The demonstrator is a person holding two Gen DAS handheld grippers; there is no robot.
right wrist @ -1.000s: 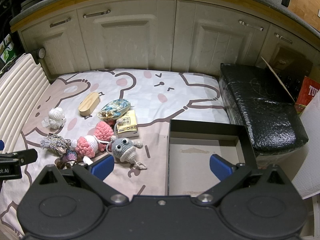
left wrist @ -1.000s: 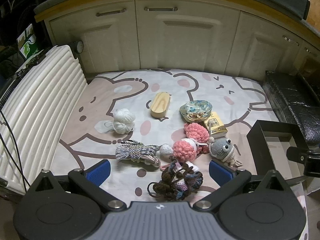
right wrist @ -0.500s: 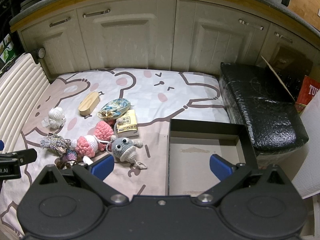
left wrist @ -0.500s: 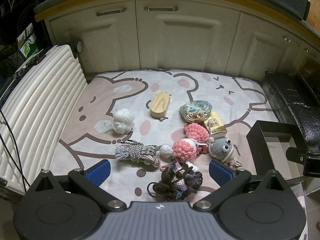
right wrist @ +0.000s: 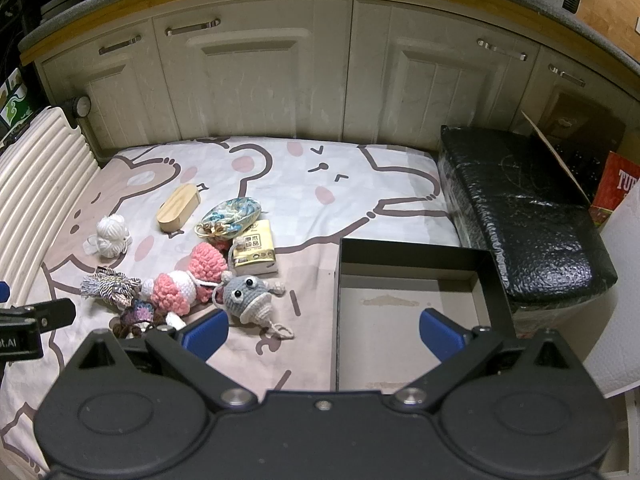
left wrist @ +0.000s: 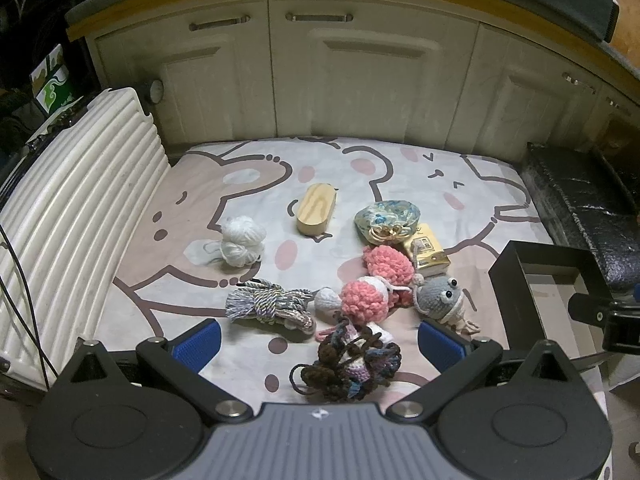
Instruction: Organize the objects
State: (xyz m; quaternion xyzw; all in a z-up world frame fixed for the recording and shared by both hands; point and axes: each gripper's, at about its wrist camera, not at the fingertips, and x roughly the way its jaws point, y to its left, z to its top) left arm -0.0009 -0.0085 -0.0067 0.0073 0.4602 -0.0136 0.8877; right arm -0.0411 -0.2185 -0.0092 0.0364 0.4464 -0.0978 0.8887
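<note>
Small objects lie on a cartoon-print mat (left wrist: pixel 360 168): a white yarn ball (left wrist: pixel 242 240), a wooden oval block (left wrist: pixel 316 216), a blue-green pouch (left wrist: pixel 386 218), a yellow packet (left wrist: pixel 428 250), pink crochet toys (left wrist: pixel 366 300), a grey crochet fish (left wrist: pixel 440 300), a striped tassel bundle (left wrist: pixel 268 306) and a dark crochet toy (left wrist: pixel 352 364). My left gripper (left wrist: pixel 320 346) is open, with the dark toy between its fingers. My right gripper (right wrist: pixel 322 330) is open and empty over the left edge of an empty black box (right wrist: pixel 416 256). The grey fish (right wrist: pixel 246 296) lies just ahead of its left finger.
White cabinets (left wrist: pixel 360 80) stand behind the mat. A ribbed white suitcase (left wrist: pixel 68 216) lies along the left. A black padded block (right wrist: pixel 520 208) sits right of the box, with a red carton (right wrist: pixel 616 188) beyond it.
</note>
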